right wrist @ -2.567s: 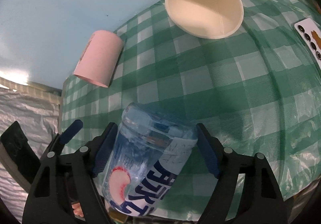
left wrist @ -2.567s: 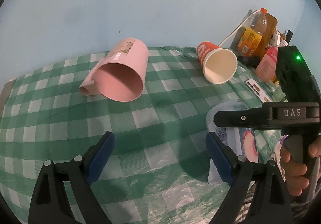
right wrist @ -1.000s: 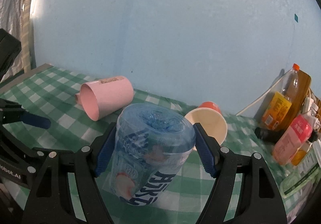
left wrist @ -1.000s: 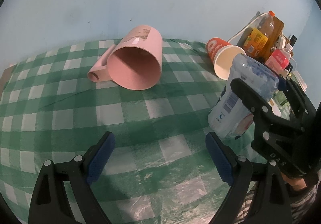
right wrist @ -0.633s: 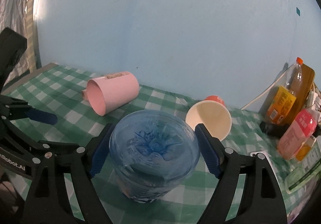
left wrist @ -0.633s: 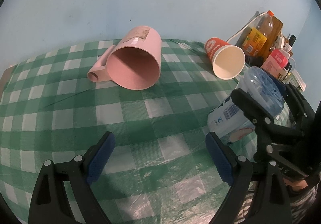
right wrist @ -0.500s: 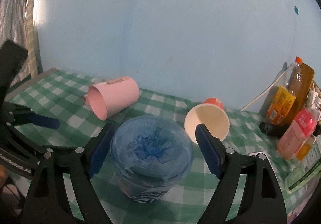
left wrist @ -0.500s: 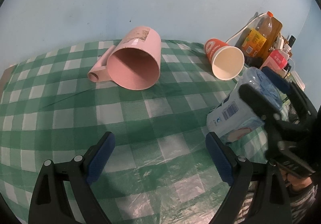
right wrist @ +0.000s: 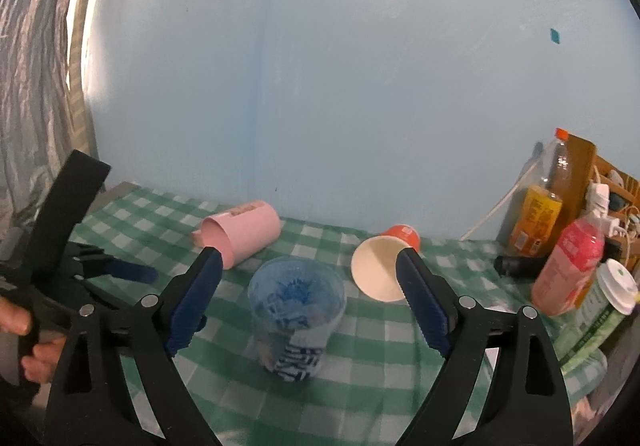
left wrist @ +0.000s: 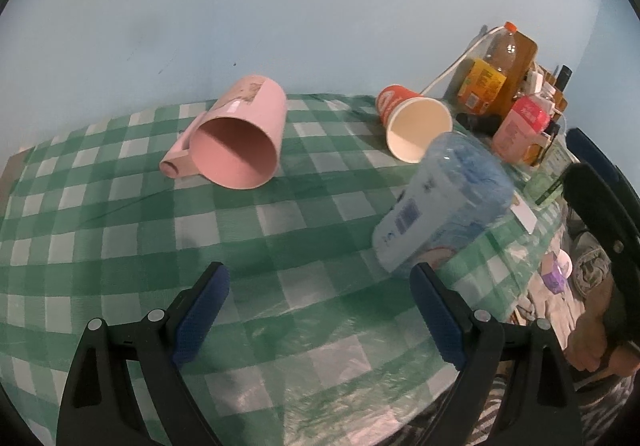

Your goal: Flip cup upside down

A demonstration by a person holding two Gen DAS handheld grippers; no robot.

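Observation:
A clear blue plastic cup (right wrist: 296, 310) with a printed label stands upside down on the green checked tablecloth (right wrist: 380, 362), base up. It also shows in the left wrist view (left wrist: 444, 202), at the right. My right gripper (right wrist: 308, 298) is open and drawn back, its blue pads either side of the cup and apart from it. My left gripper (left wrist: 320, 310) is open and empty above the cloth (left wrist: 248, 258), left of the cup.
A pink mug (left wrist: 236, 142) lies on its side at the back left. An orange paper cup (left wrist: 412, 122) lies on its side at the back. Bottles (right wrist: 540, 214) and a pink bottle (right wrist: 572, 266) crowd the right edge. A blue wall is behind.
My right gripper turned the clear cup base up, set it on the cloth, opened and pulled back. My left gripper has stayed open and hardly moved.

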